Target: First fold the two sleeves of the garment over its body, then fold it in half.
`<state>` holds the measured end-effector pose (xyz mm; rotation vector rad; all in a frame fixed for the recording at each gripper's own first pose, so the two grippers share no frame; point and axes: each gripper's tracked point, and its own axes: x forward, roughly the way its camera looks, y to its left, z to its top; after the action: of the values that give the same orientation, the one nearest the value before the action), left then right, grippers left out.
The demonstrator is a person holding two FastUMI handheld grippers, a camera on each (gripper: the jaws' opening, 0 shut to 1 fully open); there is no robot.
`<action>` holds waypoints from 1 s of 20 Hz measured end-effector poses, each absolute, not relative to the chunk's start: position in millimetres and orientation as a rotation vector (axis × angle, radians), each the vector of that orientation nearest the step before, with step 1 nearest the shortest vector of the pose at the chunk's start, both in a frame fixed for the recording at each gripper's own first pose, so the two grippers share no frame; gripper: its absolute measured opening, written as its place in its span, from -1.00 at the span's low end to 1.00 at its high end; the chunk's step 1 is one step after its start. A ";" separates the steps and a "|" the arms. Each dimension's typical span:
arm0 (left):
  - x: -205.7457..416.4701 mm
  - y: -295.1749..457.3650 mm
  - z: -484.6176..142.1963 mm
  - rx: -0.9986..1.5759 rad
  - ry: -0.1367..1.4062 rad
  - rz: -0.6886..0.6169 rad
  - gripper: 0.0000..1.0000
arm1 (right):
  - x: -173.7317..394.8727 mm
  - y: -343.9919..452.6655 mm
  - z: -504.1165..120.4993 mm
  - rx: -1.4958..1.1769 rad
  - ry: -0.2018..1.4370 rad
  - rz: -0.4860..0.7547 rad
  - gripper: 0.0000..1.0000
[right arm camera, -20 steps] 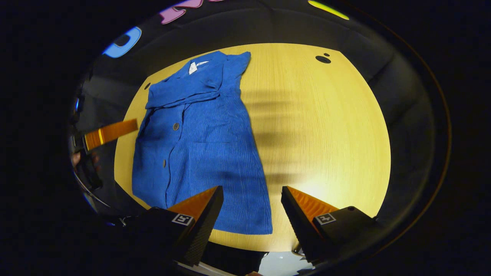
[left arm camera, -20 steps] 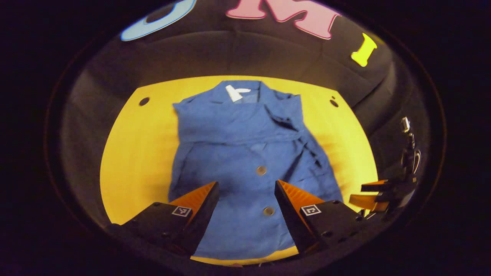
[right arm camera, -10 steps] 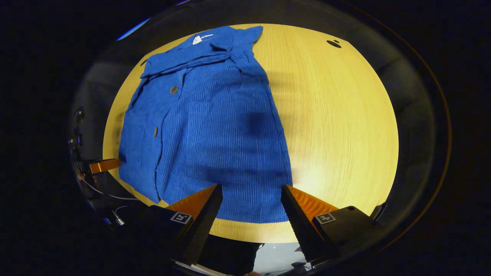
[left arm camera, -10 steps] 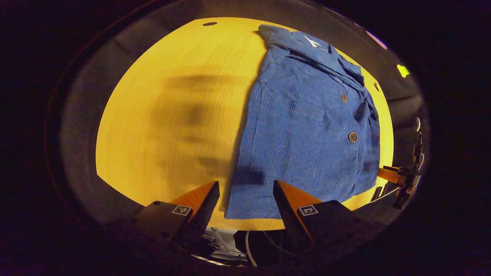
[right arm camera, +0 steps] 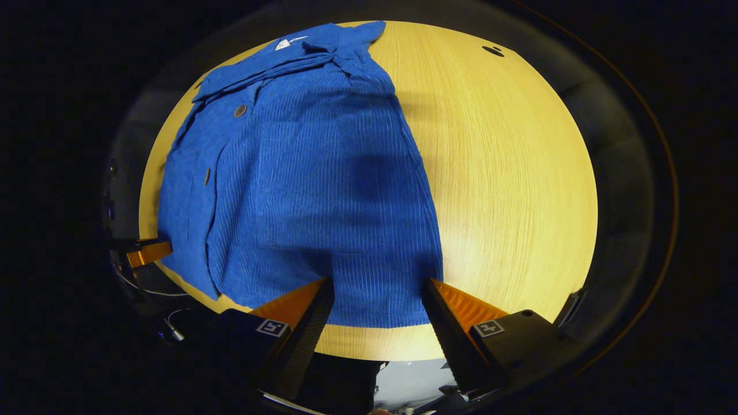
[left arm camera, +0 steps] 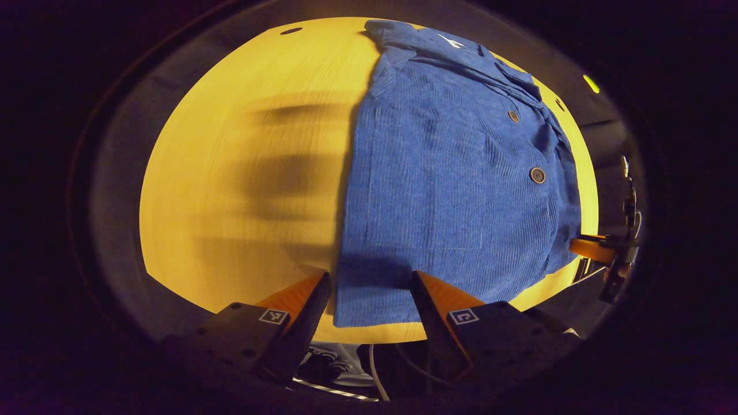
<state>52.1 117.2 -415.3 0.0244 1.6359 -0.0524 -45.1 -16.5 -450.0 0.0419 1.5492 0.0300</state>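
The shirt point(left arm camera: 455, 173) is showing solid blue with a fine ribbed, corduroy-like texture, dark round buttons point(left arm camera: 537, 175) and a white neck tag point(right arm camera: 282, 44). The table point(right arm camera: 507, 173) is showing yellow wood grain with soft dark shadow bands.

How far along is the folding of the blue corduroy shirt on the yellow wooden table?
Done: both sleeves look folded in over the blue corduroy shirt, which lies as a narrow panel on the yellow wooden table.
In hand: the left gripper and right gripper, both open, straddle the near hem corners.
Left: gripping the hem and folding the shirt in half toward the collar.
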 end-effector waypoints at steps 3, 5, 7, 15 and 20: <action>44.5 117.1 -418.5 0.202 1.656 -0.079 0.67 | -45.1 -19.3 -456.4 0.049 1.551 0.004 0.94; 49.9 113.5 -419.5 0.257 1.634 -0.122 0.67 | -46.6 -19.5 -456.9 0.046 1.572 0.012 0.92; 49.2 109.4 -420.4 0.207 1.640 -0.089 0.57 | -49.1 -20.8 -456.4 0.035 1.563 0.021 0.94; 52.6 87.3 -420.0 -0.038 1.641 -0.125 -1.00 | -47.4 -2.2 -456.7 0.119 1.596 0.038 -0.90; 59.2 89.6 -392.9 -0.065 1.590 -0.160 -1.00 | -36.1 9.2 -423.8 0.183 1.543 0.083 -0.89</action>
<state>59.2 89.6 -392.9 -0.0647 1.5895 -0.1604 -36.1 9.2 -423.8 0.1833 1.5433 0.0832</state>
